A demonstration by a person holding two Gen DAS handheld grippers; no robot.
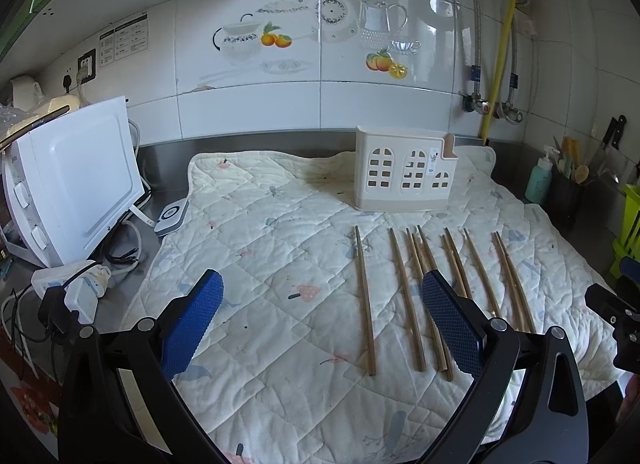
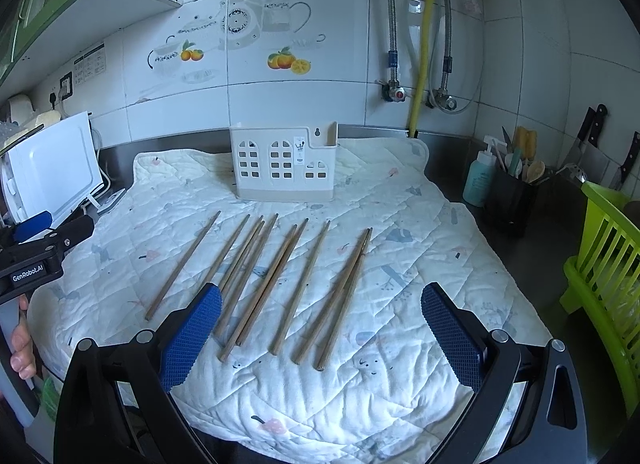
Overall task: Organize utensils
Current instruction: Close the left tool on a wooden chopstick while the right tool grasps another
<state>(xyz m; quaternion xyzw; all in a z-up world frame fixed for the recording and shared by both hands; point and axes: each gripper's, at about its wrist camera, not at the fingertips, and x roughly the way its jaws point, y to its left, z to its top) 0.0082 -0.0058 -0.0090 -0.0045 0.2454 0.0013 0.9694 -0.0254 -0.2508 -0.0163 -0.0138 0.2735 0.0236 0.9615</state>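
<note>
My left gripper (image 1: 322, 324) is spread wide with nothing between its blue pads, hovering over the near left part of the quilted mat (image 1: 260, 264); my right gripper (image 2: 321, 338) is spread just as wide and also holds nothing, hanging over the near middle of the same mat (image 2: 420, 264). From the right wrist view, the left gripper's black body shows at the far left edge, with my fingers (image 2: 20, 348) wrapped around its handle.

The wooden chopsticks (image 2: 280, 284) lie loose on the mat in a ragged row, running near to far. Their near ends lie between and just beyond my right gripper's fingers, mostly nearer its left pad. Seen from the left wrist, the chopsticks (image 1: 404, 296) sit to the right of centre, and my left gripper's right pad covers the near ends of a few.

Farther back, beyond the chopstick tips, the cream utensil holder (image 2: 284, 161) with its window-shaped cutouts stands upright on the mat, near the tiled wall. A white appliance (image 1: 76, 179) stands off the mat to the left; on the right are a green dish rack (image 2: 604, 264) and a dark tub of kitchen tools (image 2: 512, 191).
</note>
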